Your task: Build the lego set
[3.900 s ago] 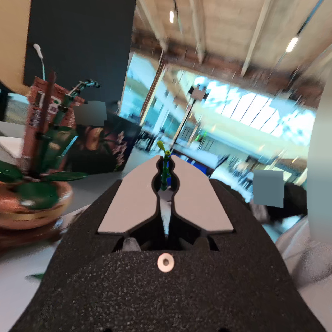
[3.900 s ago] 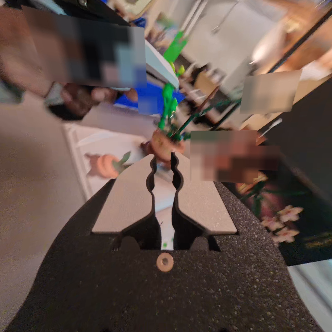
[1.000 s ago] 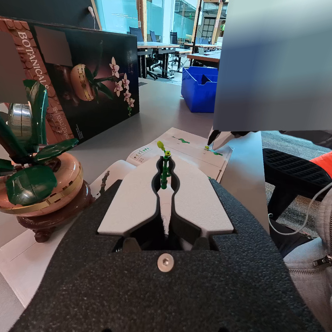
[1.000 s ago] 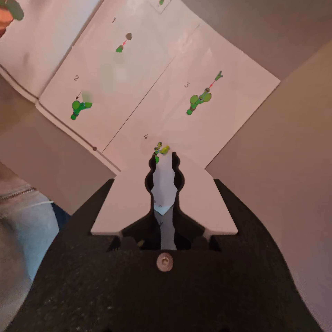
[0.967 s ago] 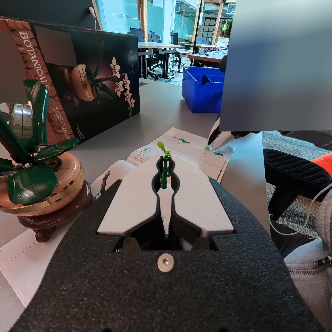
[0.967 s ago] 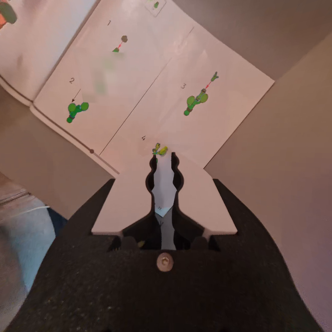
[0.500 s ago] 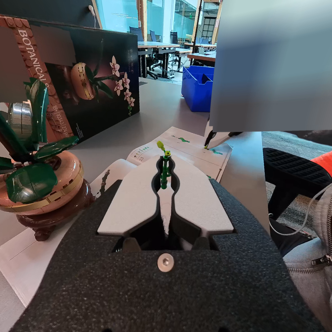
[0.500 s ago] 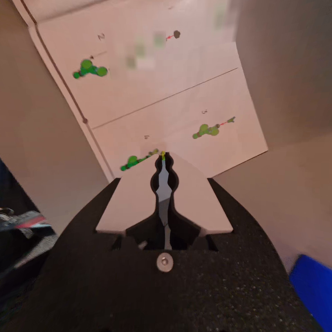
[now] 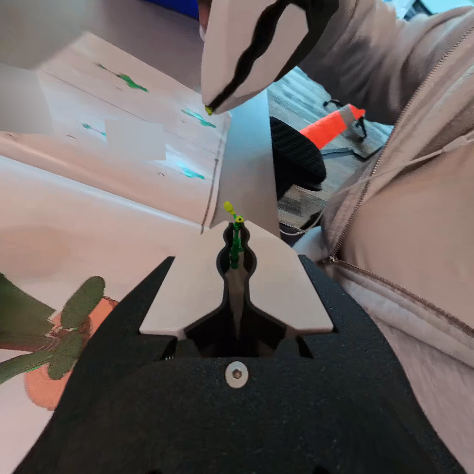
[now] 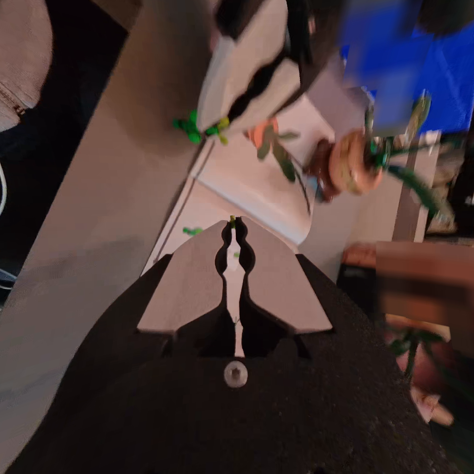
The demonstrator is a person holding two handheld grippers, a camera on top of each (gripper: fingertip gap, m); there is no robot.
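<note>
My left gripper [image 9: 237, 225] is shut on a thin green lego stem [image 9: 235, 250] with a yellow-green bud [image 9: 228, 207] at its tip. It also shows in the right wrist view [image 10: 214, 129], blurred, with the stem sticking out of it. My right gripper [image 10: 234, 218] is shut on a tiny yellow-green lego piece [image 10: 232, 220]. In the left wrist view it [image 9: 210, 109] hangs above the open instruction booklet [image 9: 123, 143], the piece [image 9: 209, 109] at its tips. The two grippers face each other a short way apart.
The built lego orchid pot [image 10: 348, 164] with dark green leaves stands on the booklet [image 10: 246, 187], blurred. A printed picture of it [image 9: 51, 341] lies at lower left. The table edge [image 9: 246, 159], a black chair [image 9: 295, 159], an orange cone [image 9: 331, 125] and a person's beige jacket [image 9: 397, 205] are to the right. My right fingertips sit around 7 cm from my left ones. The built lego orchid pot [image 10: 348, 164] lies around 15 cm away from my left fingertips.
My right gripper has closed on the small yellow-green piece, lifted it off the booklet and swung round to face my left gripper. My left gripper has tilted down towards the booklet, still holding the stem.
</note>
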